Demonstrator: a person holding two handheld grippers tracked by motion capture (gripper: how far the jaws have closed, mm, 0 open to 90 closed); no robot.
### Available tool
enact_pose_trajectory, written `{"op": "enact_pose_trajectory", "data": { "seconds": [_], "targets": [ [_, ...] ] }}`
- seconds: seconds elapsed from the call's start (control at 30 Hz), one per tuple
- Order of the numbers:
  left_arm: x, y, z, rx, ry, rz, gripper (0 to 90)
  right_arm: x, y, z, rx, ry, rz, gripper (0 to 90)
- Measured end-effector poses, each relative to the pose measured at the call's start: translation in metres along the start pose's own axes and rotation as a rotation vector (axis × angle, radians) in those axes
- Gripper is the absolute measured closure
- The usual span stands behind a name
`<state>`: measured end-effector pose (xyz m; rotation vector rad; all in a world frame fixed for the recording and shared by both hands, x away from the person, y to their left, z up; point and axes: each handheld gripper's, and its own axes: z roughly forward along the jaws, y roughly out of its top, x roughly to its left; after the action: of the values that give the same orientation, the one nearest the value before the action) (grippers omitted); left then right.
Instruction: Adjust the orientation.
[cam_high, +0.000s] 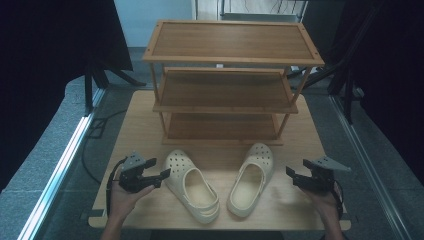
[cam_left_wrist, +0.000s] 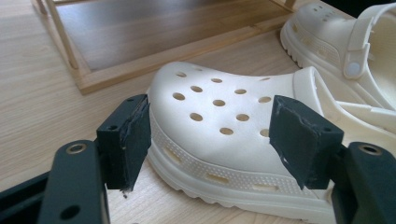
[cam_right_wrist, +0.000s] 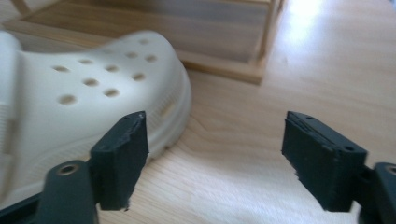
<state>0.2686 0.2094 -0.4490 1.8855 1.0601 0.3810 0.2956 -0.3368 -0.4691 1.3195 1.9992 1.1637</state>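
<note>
Two cream perforated clogs lie on the wooden table in front of a three-tier wooden shoe rack (cam_high: 225, 90). The left clog (cam_high: 192, 185) points its toe toward the back left, and the right clog (cam_high: 251, 177) points toward the rack. My left gripper (cam_high: 159, 169) is open beside the left clog's toe. In the left gripper view its jaws straddle that toe (cam_left_wrist: 219, 121) without touching it. My right gripper (cam_high: 298, 168) is open to the right of the right clog. In the right gripper view that clog (cam_right_wrist: 84, 93) sits just past the left jaw, with bare table between the jaws.
The table (cam_high: 135, 130) ends a short way behind my hands and at both sides. The rack's lowest shelf (cam_left_wrist: 154, 32) stands close behind the clogs. Dark curtains and stands surround the table, and a metal rail (cam_high: 60, 170) runs along the floor at the left.
</note>
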Motion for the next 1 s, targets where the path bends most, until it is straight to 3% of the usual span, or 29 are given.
{"op": "enact_pose_trajectory", "data": {
  "seconds": [0.1,0.13,0.27,0.33,0.37,0.4,0.53,0.57,0.6,0.67,0.7,0.8,0.97,1.0],
  "targets": [
    [0.0,0.0,-0.004,-0.008,0.006,-0.012,30.3,0.003,0.003,-0.003,-0.013,0.011,-0.008,30.0],
    [0.001,-0.001,-0.007,-0.018,-0.004,-0.028,30.3,0.008,0.005,-0.006,-0.019,0.052,-0.017,38.8],
    [0.0,0.002,-0.01,-0.032,-0.004,-0.03,30.4,0.019,0.007,-0.013,-0.018,0.085,-0.061,53.0],
    [-0.002,0.002,-0.011,-0.036,-0.014,-0.026,30.4,0.025,0.009,-0.017,-0.018,0.103,-0.085,65.4],
    [-0.002,0.002,-0.011,-0.036,-0.014,-0.026,30.5,0.025,0.009,-0.017,-0.018,0.103,-0.085,65.4],
    [-0.003,0.002,-0.011,-0.037,-0.018,-0.027,30.5,0.032,0.01,-0.021,-0.023,0.148,-0.1,76.1],
    [-0.007,0.004,-0.007,-0.028,-0.026,-0.021,30.5,0.045,0.014,-0.02,0.002,0.192,-0.133,86.9],
    [-0.007,0.004,-0.007,-0.028,-0.026,-0.021,30.5,0.045,0.014,-0.02,0.002,0.192,-0.133,86.9],
    [-0.009,0.004,-0.006,-0.021,-0.029,-0.019,30.5,0.053,0.018,-0.019,0.0,0.237,-0.137,89.9],
    [-0.01,0.004,-0.005,-0.019,-0.031,-0.018,30.5,0.055,0.019,-0.018,0.0,0.252,-0.141,90.0],
    [-0.012,0.004,-0.005,-0.014,-0.033,-0.015,30.5,0.067,0.023,-0.015,0.012,0.296,-0.149,90.0],
    [-0.013,0.004,-0.005,-0.014,-0.038,-0.016,30.5,0.077,0.024,-0.012,0.022,0.331,-0.166,90.0],
    [-0.016,0.004,-0.005,-0.01,-0.044,-0.019,30.6,0.111,0.026,-0.004,0.059,0.413,-0.216,90.0],
    [-0.017,0.004,-0.004,-0.007,-0.047,-0.016,30.6,0.124,0.024,-0.002,0.078,0.44,-0.241,90.0]
  ]
}}
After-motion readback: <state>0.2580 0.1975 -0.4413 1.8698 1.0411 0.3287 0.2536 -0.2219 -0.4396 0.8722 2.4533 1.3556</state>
